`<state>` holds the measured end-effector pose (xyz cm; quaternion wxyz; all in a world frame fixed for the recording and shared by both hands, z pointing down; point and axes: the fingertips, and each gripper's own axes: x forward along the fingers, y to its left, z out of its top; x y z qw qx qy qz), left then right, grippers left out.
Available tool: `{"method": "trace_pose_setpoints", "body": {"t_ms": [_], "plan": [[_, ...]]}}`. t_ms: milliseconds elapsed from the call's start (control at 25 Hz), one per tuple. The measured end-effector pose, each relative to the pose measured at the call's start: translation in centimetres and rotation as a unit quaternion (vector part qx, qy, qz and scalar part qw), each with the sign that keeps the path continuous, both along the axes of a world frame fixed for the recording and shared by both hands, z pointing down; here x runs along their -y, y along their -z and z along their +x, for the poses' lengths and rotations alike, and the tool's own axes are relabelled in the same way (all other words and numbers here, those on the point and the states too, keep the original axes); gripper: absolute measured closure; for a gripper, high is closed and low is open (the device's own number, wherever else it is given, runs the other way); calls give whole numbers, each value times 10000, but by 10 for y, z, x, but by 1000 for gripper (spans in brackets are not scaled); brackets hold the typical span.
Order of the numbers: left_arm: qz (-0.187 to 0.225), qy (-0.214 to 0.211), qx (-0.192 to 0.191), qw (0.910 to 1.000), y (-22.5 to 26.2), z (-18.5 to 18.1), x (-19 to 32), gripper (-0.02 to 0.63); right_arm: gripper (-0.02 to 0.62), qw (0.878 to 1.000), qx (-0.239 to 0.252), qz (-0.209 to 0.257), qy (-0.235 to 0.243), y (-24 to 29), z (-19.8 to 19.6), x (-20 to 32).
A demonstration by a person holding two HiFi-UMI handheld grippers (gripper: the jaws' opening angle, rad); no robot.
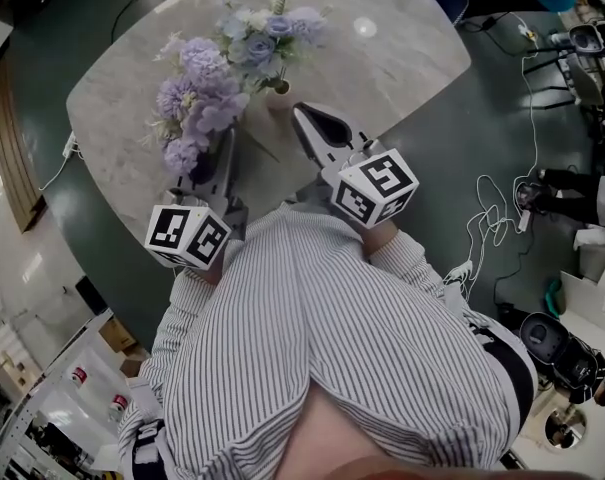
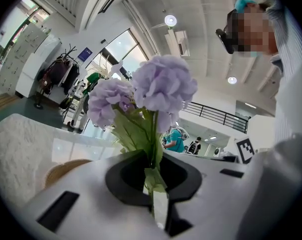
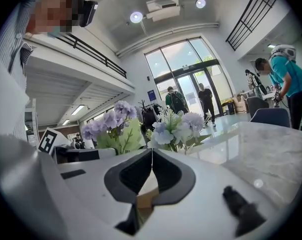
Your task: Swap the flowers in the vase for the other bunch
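**Q:** Left tool (image 2: 153,164)?
**A:** Mine. It is clenched on the green stems of the purple bunch (image 2: 163,84), and the blooms rise straight off its tips.
**Q:** Right tool (image 3: 151,153)?
**A:** Clenched, with nothing in it. Its tips are just short of the tan vase (image 1: 280,101) on the marble tabletop (image 1: 402,48).
**Q:** Pale blue-and-white bunch (image 3: 176,126)?
**A:** At the vase, just beyond my right tool and beside the purple bunch.

We held both grippers out front, side by side, elbows tucked. Left gripper (image 1: 214,160) jaws pinched purple bunch (image 2: 163,84) stems. Right gripper (image 3: 151,153) jaws together, empty.
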<state>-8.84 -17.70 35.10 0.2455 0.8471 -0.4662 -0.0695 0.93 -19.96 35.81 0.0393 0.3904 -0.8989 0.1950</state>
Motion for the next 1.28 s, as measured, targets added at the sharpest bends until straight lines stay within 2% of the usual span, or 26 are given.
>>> {"method": "trace_pose_setpoints", "body": {"t_ms": [360,560,880,1040,1280], "plan": [[-87,49,-104,9999,-13,-6,7,568,580,9997,-176,-69,152,-12,-4,18],[-79,229,-241,9994,-15,-10,13,568,578,9993,-201,-210,221,-21,-2,23],[-231,427,-304,9984,-29,-18,18,568,578,9985,-247,-376,307,-40,-4,35],[-351,458,-221,9981,-38,-20,17,568,578,9981,-263,-487,279,-52,-2,42],[-412,680,-217,9966,-51,-24,19,568,534,9968,-301,-642,364,-70,-1,48]]}}
